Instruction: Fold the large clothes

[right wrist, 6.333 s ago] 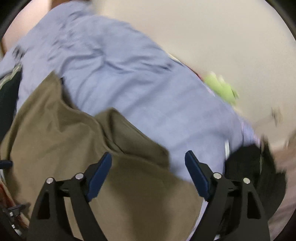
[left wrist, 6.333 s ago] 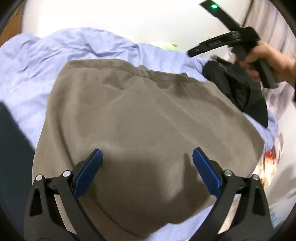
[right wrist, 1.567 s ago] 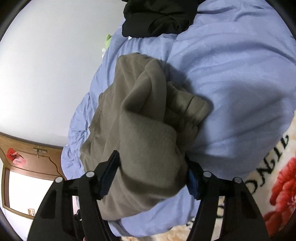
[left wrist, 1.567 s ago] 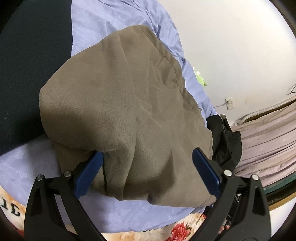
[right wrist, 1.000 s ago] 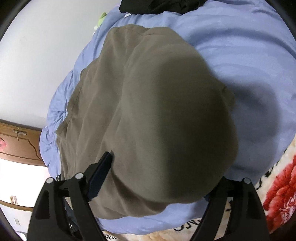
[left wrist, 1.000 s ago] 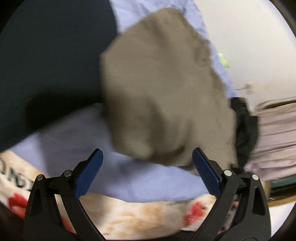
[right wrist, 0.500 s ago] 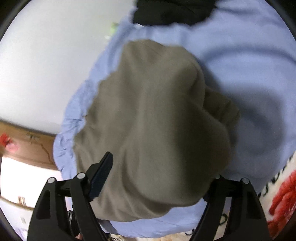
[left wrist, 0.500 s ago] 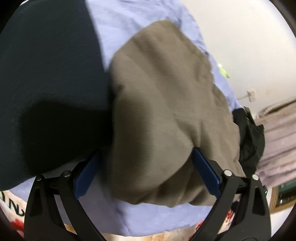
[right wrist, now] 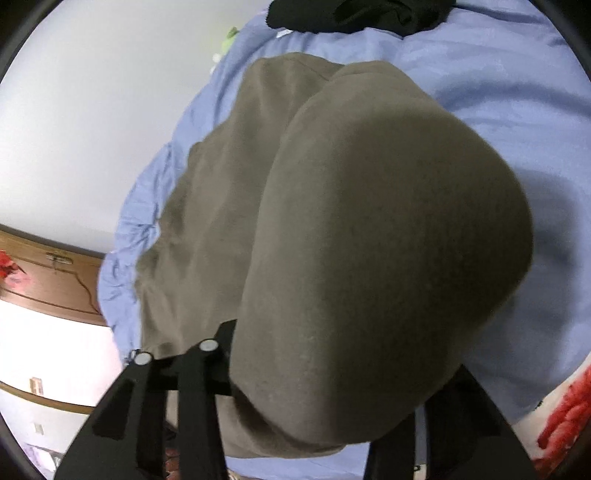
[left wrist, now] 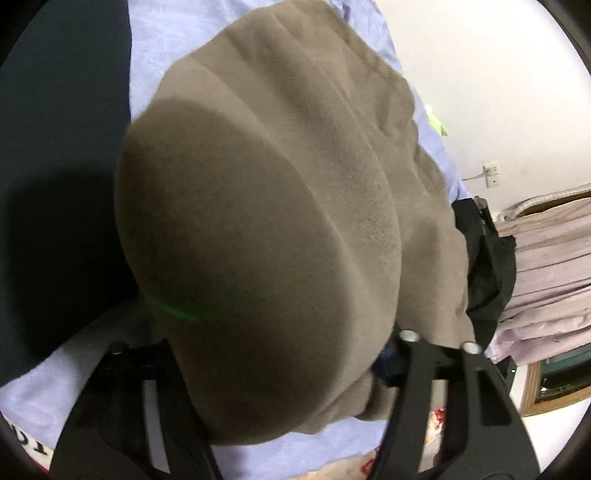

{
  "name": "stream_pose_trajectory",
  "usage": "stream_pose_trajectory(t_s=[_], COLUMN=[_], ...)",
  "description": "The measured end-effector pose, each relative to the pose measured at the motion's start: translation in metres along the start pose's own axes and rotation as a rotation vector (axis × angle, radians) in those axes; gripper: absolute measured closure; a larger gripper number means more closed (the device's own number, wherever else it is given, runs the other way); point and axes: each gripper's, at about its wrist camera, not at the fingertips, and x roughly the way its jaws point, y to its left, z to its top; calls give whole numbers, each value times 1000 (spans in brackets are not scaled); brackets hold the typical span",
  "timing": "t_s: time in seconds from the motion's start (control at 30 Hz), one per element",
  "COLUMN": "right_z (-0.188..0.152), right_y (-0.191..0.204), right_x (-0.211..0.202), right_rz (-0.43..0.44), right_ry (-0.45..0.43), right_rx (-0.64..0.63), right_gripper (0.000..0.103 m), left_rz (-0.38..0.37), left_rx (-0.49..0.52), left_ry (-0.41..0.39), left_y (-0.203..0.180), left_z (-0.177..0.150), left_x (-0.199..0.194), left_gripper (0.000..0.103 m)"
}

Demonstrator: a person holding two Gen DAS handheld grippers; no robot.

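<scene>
A bed covered by a pale blue sheet (right wrist: 509,92) against a white wall; a floral blanket (right wrist: 565,417) at its near edge. On the sheet we find a taupe fleece garment (left wrist: 280,192), its near fold bulging over both tools. Left claw (left wrist: 266,373): closing, fleece between the jaws, pads hidden. Right claw (right wrist: 332,376): closing, fleece likewise between; we cannot tell whether either pinches. A black garment (right wrist: 354,14) lies beyond.

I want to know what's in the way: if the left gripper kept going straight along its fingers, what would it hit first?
The brown garment: a bulge of it already sits between the closing jaws of the left gripper, hiding the pads. The blue sheet probably lies beneath.
</scene>
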Motion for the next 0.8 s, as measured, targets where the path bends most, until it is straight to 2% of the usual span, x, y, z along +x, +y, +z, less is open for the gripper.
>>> stream_pose_trajectory(t_s=[0.03,0.1,0.23,0.43,0.63,0.77,0.8], right_z=[1,2,8,24,28,28,26], right_y=[0,3,19,65,127,164,171], right_x=[-4,-14,-34,-84,-138,-173,-180], right_rz=[9,36,77,112,163,171,172], right_ry=[-5,-17,-7,-40,-88,-102,-105], right_rx=[6,11,-10,-78,-155,-208,-218], right_gripper=[72,75,79,82,83,83,83], left_rz=[-30,-80,-147,-209,-263,-294,-295], left_rx=[-7,-42,-33,11,62,83,88], left_ry=[-1,-5,-28,-58,-104,-125,-131], left_y=[1,5,0,-29,-72,-82,-94], left_z=[1,3,7,22,35,42,40], left_x=[-3,-9,-35,-81,-138,-185,-186], left_gripper=[57,65,74,79,80,81,81])
